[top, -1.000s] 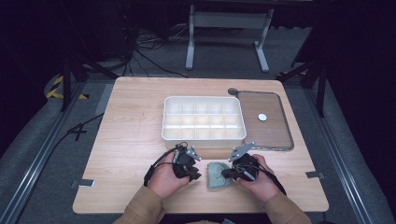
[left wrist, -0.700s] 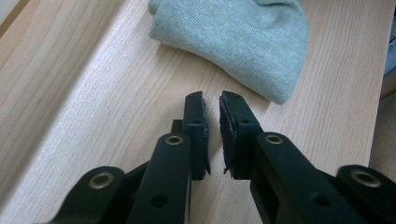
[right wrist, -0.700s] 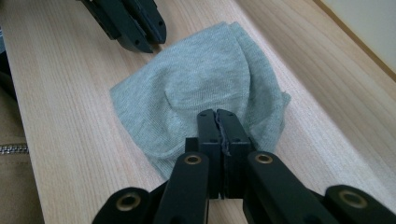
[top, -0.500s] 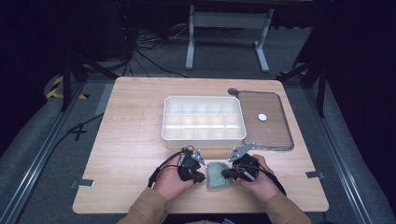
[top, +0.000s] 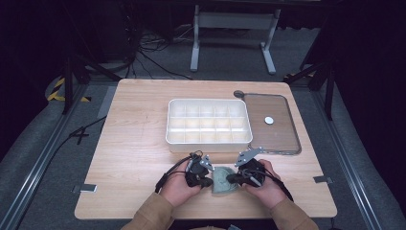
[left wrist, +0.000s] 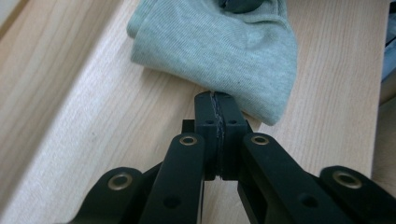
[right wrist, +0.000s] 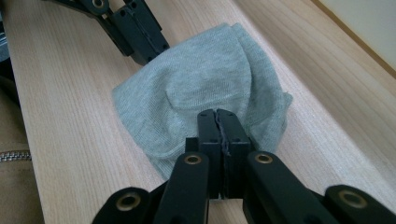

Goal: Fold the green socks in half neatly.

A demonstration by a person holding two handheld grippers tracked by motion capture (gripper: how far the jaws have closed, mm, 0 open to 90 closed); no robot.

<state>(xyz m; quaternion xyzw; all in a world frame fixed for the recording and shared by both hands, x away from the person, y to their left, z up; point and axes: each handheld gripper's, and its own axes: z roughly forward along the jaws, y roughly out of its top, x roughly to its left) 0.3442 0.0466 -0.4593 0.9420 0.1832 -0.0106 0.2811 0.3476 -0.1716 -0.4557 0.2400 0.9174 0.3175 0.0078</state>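
Two grippers, left [left wrist: 217,100] and right [right wrist: 217,116], have their fingers fully closed on opposite edges of the soft grey-green knitted sock [top: 223,179] lying on the wooden bench [top: 134,143] (likely for folding).

Grey-green ribbed knit cloth [right wrist: 205,88] lies matt on pale, smooth-grained wooden table [top: 134,143]; compartment tray [top: 208,122] at twelve o'clock looks glossy white plastic

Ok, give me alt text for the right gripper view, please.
The right claw, jaws closed, pinches the near edge of a folded grey-green sock lying on a light wooden table. The left claw meets the sock's far edge from the upper left.
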